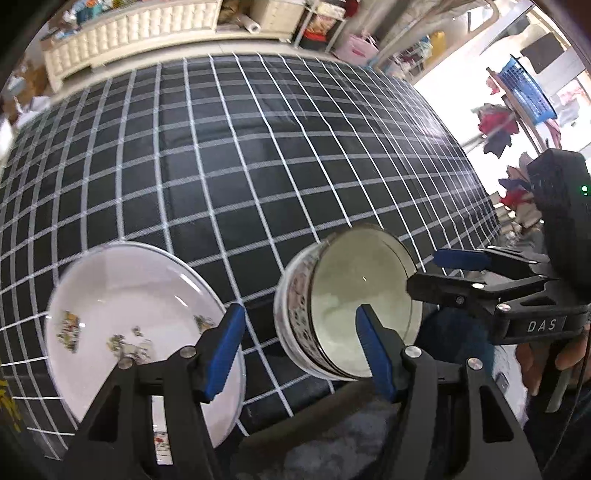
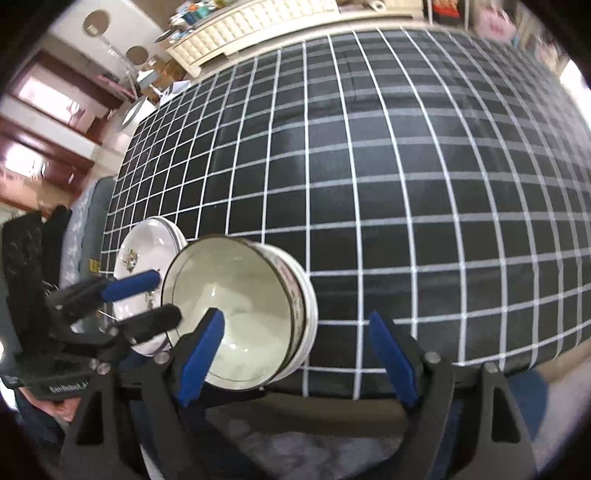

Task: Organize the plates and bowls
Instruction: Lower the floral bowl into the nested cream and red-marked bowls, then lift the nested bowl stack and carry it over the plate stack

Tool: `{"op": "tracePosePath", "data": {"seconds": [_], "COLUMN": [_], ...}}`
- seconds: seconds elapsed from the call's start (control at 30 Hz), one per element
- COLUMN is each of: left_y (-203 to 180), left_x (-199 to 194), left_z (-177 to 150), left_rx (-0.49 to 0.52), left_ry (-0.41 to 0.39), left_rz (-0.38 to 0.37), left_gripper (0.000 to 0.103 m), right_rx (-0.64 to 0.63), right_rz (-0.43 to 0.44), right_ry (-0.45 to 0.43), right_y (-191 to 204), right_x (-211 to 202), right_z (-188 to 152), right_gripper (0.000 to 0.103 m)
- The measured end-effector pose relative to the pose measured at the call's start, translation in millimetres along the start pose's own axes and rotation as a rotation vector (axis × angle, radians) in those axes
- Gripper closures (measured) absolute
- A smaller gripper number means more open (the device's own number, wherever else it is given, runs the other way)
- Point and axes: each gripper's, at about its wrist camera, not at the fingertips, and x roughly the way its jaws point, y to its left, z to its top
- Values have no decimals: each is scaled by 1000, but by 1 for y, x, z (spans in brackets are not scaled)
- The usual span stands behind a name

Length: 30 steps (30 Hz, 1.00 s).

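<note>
A stack of nested pale bowls [image 1: 354,302] with a patterned outer wall sits near the table's front edge, and white decorated plates [image 1: 125,321] lie just to its left. My left gripper [image 1: 301,354] is open above the gap between them. One blue pad overlaps the plate's right rim, and the other overlaps the bowl's inside. In the right wrist view the bowls [image 2: 240,314] and plates [image 2: 144,254] show again. My right gripper [image 2: 299,360] is open, straddling the bowls' right wall, its right pad well away from it. Each gripper shows in the other's view: right gripper [image 1: 436,273], left gripper [image 2: 155,299].
A black cloth with a white grid [image 1: 258,147] covers the table; its front edge runs just below the dishes. A white cabinet [image 1: 129,33] stands beyond the far edge and a blue basket [image 1: 528,88] at the right. A hand [image 1: 535,365] holds the right gripper's handle.
</note>
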Motion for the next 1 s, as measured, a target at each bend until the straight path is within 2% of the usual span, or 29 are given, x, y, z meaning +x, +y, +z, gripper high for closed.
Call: {"op": "tracePosePath", "data": {"seconds": [0.1,0.23,0.47,0.63,0.8,0.83,0.9,1.0], "left_y": [6,9,4,2,-1,-2,-5,-10], "left_x": [11,22,43,60,61,61,63,65], "left_z": [0,0,0,-2,0,1,2,0], "left_rx": [-11,1,15,11,1,-2,8,39], "left_ry": [26,62,127,163,146,144,153,171], "left_rz": [-26,-18,-79,-114,-105,-101,-83,-50], "left_gripper": [40,40,40,40,40,40,41,45], "right_rx": [76,172,284,294,317,316,303,336], "right_rz": [15,27,68,67,87,90,90,135], "right_ry": [28,61,77,95,80,78,85,98], "right_y": [-10,-21,-31,-33,-40,-41,-42,-48], "right_x": [12,25,34,37,37,38,39,41], "right_z": [-5,-11,-18,-21,-21,-21,-23,-26], "right_gripper": [15,15,15,15,15,17,36,45]}}
